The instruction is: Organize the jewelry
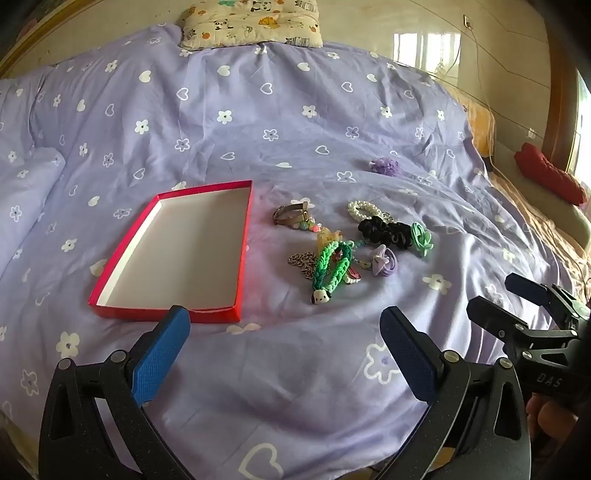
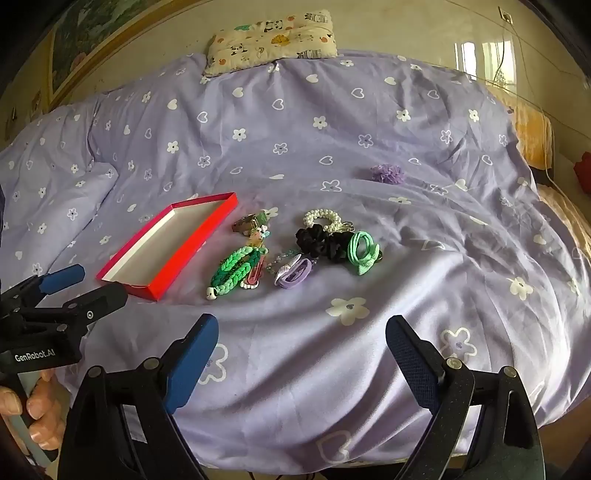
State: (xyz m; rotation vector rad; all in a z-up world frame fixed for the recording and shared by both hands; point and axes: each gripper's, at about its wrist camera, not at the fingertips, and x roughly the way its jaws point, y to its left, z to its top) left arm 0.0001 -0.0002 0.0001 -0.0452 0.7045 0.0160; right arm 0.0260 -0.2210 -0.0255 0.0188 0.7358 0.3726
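A shallow red box point(image 1: 242, 254) with a white inside lies empty on the purple bedspread; it also shows in the right wrist view point(image 2: 177, 267). To its right lies a heap of jewelry: a green braided bracelet point(image 1: 327, 267) point(image 2: 231, 271), a black scrunchie point(image 1: 384, 230) point(image 2: 321, 242), a pearl bracelet point(image 1: 364, 210) point(image 2: 321, 218), a mint hair tie point(image 1: 421, 238) point(image 2: 362, 254), a lilac clip point(image 1: 384, 262) point(image 2: 293, 275) and a chain point(image 1: 301, 262). My left gripper point(image 1: 284, 328) is open, in front of the box. My right gripper point(image 2: 301, 336) is open, short of the heap.
A purple scrunchie point(image 1: 386, 166) point(image 2: 388, 173) lies apart, farther back. A panda-print pillow point(image 1: 251, 22) sits at the headboard. A red cloth point(image 1: 550, 177) lies off the bed's right side. The right gripper shows in the left wrist view point(image 1: 517, 306).
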